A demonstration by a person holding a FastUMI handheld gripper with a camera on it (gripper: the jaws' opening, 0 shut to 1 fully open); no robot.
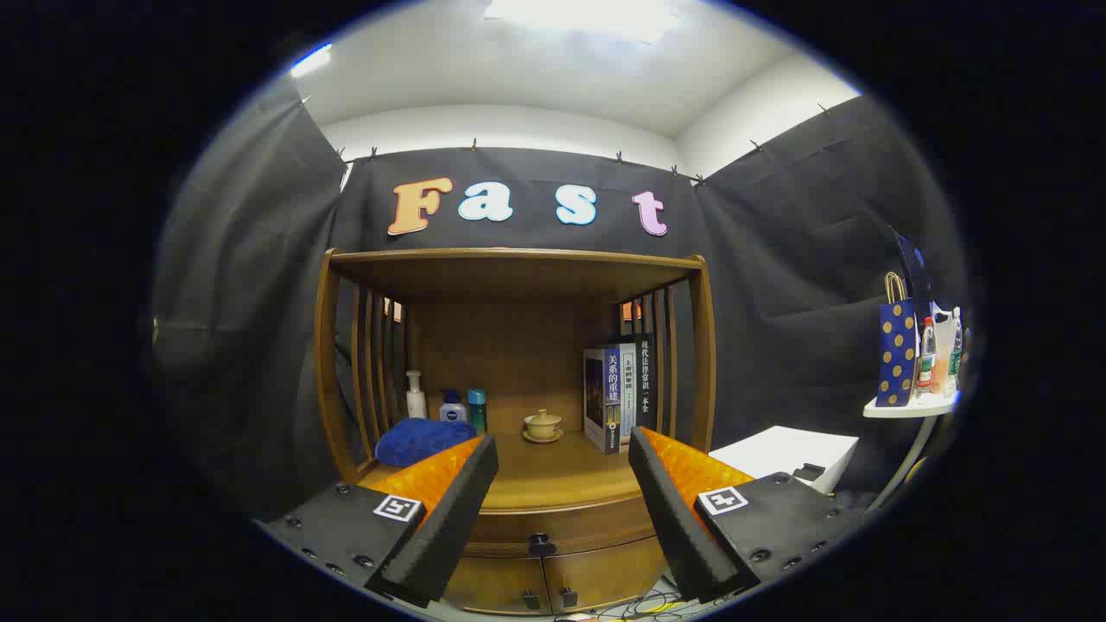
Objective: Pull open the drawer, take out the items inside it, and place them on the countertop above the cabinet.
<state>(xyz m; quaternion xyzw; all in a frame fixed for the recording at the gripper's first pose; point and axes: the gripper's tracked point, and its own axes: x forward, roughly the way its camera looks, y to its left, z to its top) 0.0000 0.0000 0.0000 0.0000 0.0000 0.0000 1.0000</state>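
A wooden cabinet (pixel 510 259) with slatted sides stands straight ahead of me. Its countertop (pixel 553 479) lies beyond my fingers. Below the countertop's front edge the drawer (pixel 562 529) is closed, with a small dark knob (pixel 542 544) showing between my fingers. Under it sit two lower fronts with dark knobs (pixel 547 596). My gripper (pixel 562 462) is open, its fingers wide apart with nothing between them, a short way back from the drawer front.
On the countertop: a blue cloth (pixel 422 439), a white pump bottle (pixel 416 396), two small bottles (pixel 465 409), a lidded teacup on a saucer (pixel 543 425) and upright books (pixel 618 396). A white box (pixel 786 453) and a side shelf with a dotted bag (pixel 897 352) and bottles stand to the right.
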